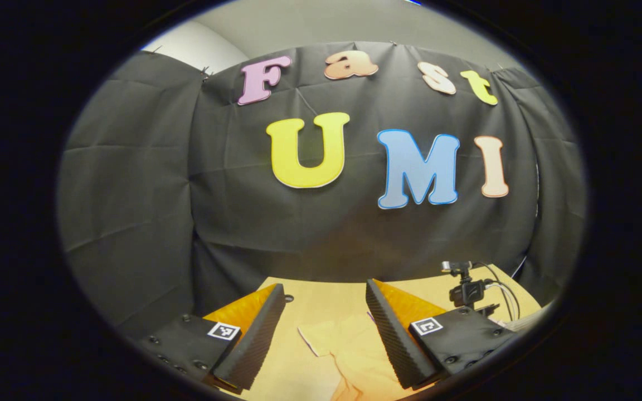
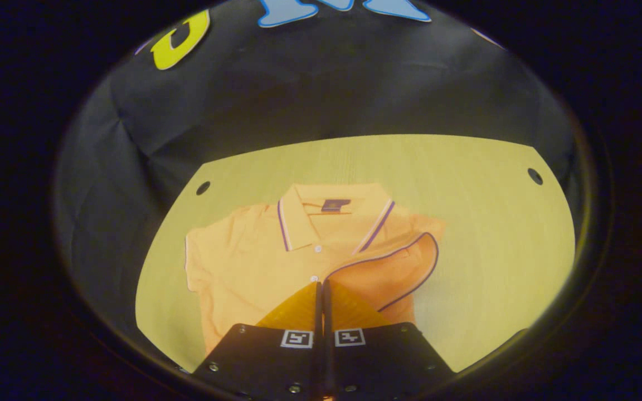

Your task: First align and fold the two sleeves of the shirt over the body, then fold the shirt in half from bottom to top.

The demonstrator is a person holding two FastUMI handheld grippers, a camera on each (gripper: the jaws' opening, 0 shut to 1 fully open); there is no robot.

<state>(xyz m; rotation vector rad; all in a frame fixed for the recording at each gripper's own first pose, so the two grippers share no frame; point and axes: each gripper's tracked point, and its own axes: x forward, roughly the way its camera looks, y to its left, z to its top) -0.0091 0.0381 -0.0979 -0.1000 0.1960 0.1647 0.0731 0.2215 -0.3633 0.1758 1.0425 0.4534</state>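
The left gripper (image 1: 325, 312) is hanging above the near part of the table, tilted up so that its view is taking in mostly the black cloth wall (image 1: 131, 195); its jaws are standing wide apart with nothing between them. Below the gap between its two fingers, a pale orange sleeve of the polo shirt (image 1: 349, 348) is lying flat on the wood.

The right gripper (image 2: 320, 287) is pointing down and forward over the shirt, its jaws pressed together at the tips. They are meeting right at the edge of one sleeve (image 2: 388, 270), which is lying folded inward across the shirt's chest with its purple-trimmed cuff turned up; whether the fabric is actually pinched between the tips cannot be told.

The polo shirt (image 2: 243, 262) is lying face up in the middle of the light wooden table (image 2: 494, 223), collar toward the far edge, two buttons showing on the placket. Its other sleeve (image 2: 201, 259) is spreading out flat to the side.

The table is showing two dark round holes (image 2: 534, 176) near its far corners in the right gripper view. In the left gripper view, one small camera on a black mount (image 1: 464, 284) is standing at the table's edge with cables trailing from it. A pale room wall (image 1: 198, 44) is showing above the cloth.
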